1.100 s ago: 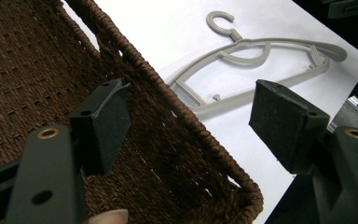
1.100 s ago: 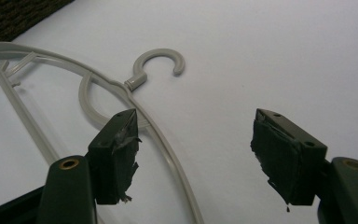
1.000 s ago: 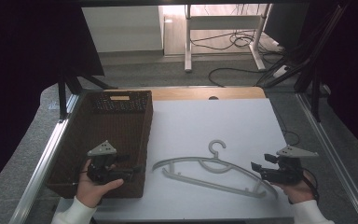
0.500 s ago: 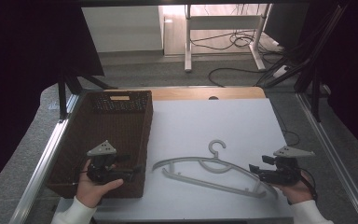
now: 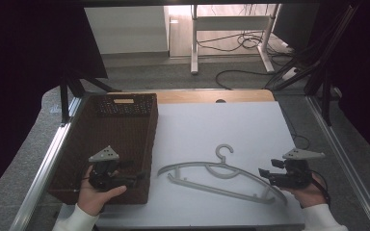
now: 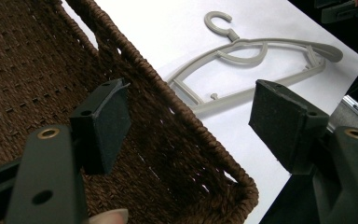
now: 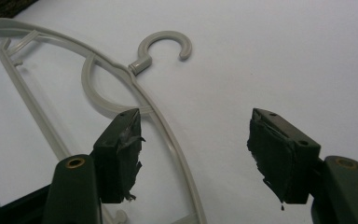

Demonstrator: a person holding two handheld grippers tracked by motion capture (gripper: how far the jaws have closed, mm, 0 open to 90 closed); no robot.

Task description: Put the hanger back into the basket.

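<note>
A grey plastic hanger (image 5: 221, 175) lies flat on the white table top, hook pointing away from me. My right gripper (image 5: 262, 172) hovers at the hanger's right end and points left. In the right gripper view the hanger (image 7: 121, 70) has one arm running under the gap of that gripper (image 7: 196, 135). Its jaws have just been closing a little but stand wide apart, and the pads touch nothing. My left gripper (image 5: 142, 177) is held over the near right corner of the brown wicker basket (image 5: 151, 139), open. In the left gripper view the left gripper (image 6: 191, 107) frames the basket rim (image 6: 168, 93), with the hanger (image 6: 261, 46) beyond.
The basket stands along the left side of the white table top (image 5: 231, 125). A wooden strip (image 5: 212, 96) runs along the far edge. Metal rails (image 5: 43, 168) flank the table. Cables and a desk frame (image 5: 231, 29) stand on the floor behind.
</note>
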